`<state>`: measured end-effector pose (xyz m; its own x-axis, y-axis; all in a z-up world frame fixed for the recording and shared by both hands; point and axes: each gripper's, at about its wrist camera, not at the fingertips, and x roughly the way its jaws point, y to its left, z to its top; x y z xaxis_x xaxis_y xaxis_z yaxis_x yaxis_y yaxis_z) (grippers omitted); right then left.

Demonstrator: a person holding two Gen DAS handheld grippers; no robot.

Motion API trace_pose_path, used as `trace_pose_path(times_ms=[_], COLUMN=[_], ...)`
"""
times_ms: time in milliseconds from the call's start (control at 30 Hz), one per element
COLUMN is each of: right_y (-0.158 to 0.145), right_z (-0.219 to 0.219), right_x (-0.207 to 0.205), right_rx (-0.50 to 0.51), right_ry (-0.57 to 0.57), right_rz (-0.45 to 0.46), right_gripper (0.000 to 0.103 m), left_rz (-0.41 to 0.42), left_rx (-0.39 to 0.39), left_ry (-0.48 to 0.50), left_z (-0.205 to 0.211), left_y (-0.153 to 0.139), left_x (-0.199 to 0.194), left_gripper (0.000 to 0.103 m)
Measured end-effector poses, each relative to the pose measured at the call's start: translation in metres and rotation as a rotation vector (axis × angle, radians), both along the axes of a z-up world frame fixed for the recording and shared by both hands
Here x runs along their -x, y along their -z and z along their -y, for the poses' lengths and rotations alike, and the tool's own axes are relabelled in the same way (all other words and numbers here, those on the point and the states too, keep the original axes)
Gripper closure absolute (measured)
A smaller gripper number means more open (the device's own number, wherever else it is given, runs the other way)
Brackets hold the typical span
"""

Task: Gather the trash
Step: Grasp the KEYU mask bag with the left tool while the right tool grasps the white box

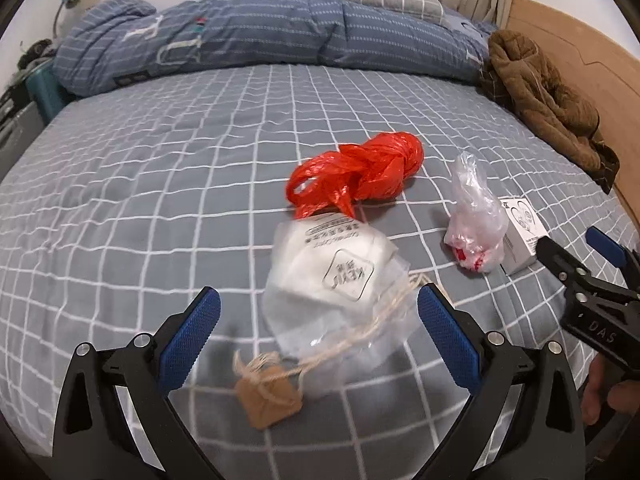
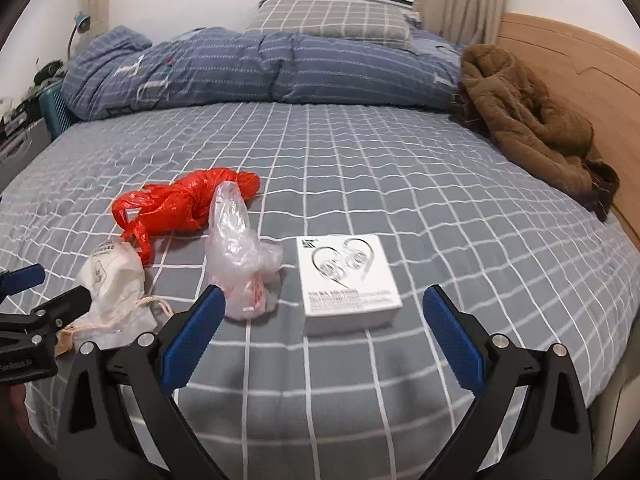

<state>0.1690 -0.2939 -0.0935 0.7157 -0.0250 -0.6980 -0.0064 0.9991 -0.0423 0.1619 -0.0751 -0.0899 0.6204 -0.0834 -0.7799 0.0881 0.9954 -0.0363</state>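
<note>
Four pieces of trash lie uncollected on the grey checked bedsheet (image 2: 360,152): one crumpled red plastic bag (image 1: 360,168), one clear wrapper holding a white mask (image 1: 332,280) with a brown tag, one clear knotted plastic bag (image 2: 240,256), one white square earphone box (image 2: 348,276). Nothing looks gathered yet; no bin shows. Left gripper (image 1: 318,328) and right gripper (image 2: 324,332) both spread wide, empty.

My left gripper (image 1: 318,320) has two black fingers (image 1: 182,344) with triangular cut-outs, silver screw heads at the joints, and knurled blue pads on the inner faces. My right gripper (image 2: 324,320) is the same build: black frame, silver screws, blue textured pads. White letters "DAS" mark its black side.
</note>
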Motion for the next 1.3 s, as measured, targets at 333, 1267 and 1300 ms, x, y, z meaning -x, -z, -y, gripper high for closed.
trace_pose_path(times_ms=[333,1267,1300], right_y=[0.025,0.044,0.042], right_z=[0.010,0.036,0.037], right_x=[-0.031,-0.040,-0.040], right_rx=[-0.008,-0.139,-0.137], right_ry=[0.029,0.099,0.099], right_rz=[-0.088,-0.194,-0.190], right_gripper=[0.016,0.032,0.032], left_rz=[-0.032,-0.070,-0.069], left_rx=[-0.007,-0.005,-0.002], left_ry=[0.026,0.035,0.034], left_z=[0.012,0.006,0.005], left_y=[0.019,0.039,0.038], left_x=[-0.022,-0.026,-0.026], left_gripper=[0.012,0.051,0.051])
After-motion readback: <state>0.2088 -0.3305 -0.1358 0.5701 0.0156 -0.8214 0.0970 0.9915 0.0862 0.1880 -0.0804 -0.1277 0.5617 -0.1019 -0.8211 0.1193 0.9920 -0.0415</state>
